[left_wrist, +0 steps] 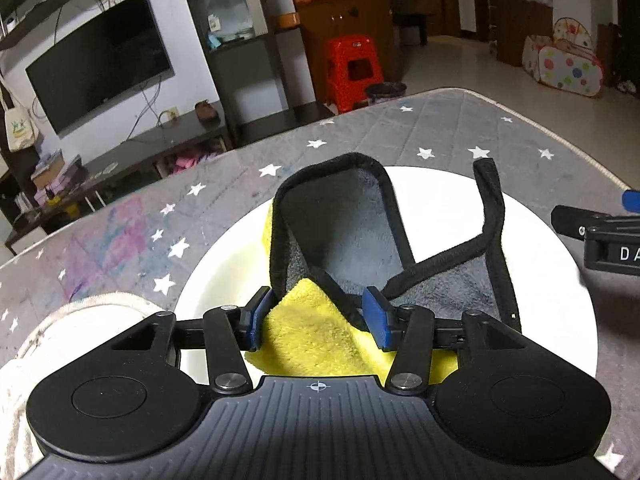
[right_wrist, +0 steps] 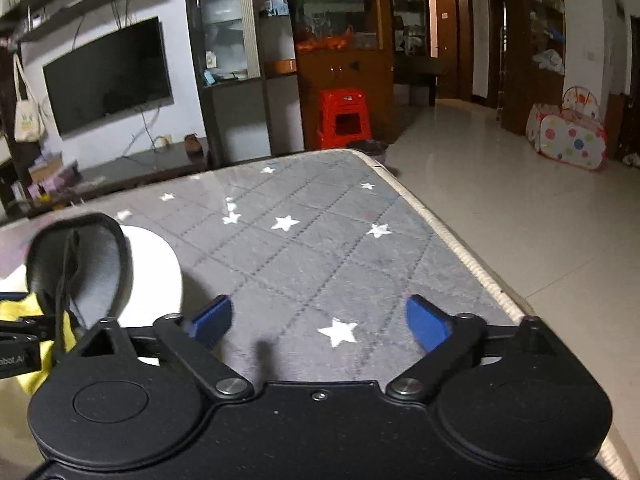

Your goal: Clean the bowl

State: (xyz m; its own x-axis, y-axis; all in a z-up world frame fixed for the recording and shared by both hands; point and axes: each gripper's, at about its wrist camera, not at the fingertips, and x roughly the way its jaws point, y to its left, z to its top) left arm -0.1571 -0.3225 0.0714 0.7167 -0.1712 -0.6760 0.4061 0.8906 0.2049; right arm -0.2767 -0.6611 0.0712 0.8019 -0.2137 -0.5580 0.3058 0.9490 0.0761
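Observation:
A white bowl (left_wrist: 440,200) sits on the star-patterned grey mat. A yellow and grey cloth (left_wrist: 320,328) with black trim lies bunched inside it, one fold standing up at the far side. My left gripper (left_wrist: 316,316) straddles the yellow part. Its blue pads (left_wrist: 378,316) sit half apart and brush the cloth without a clear squeeze. The right gripper (right_wrist: 320,320) hangs wide open over bare mat to the right of the bowl (right_wrist: 156,264), nothing between its fingers. Its black body enters the left wrist view (left_wrist: 596,236). The cloth (right_wrist: 92,272) shows at the left of the right wrist view.
The grey mat (right_wrist: 304,248) ends at a pale piped edge (right_wrist: 472,264) on the right, with tiled floor beyond. A pale fabric heap (left_wrist: 80,320) lies left of the bowl. A red stool (right_wrist: 344,116) and a TV stand behind the table.

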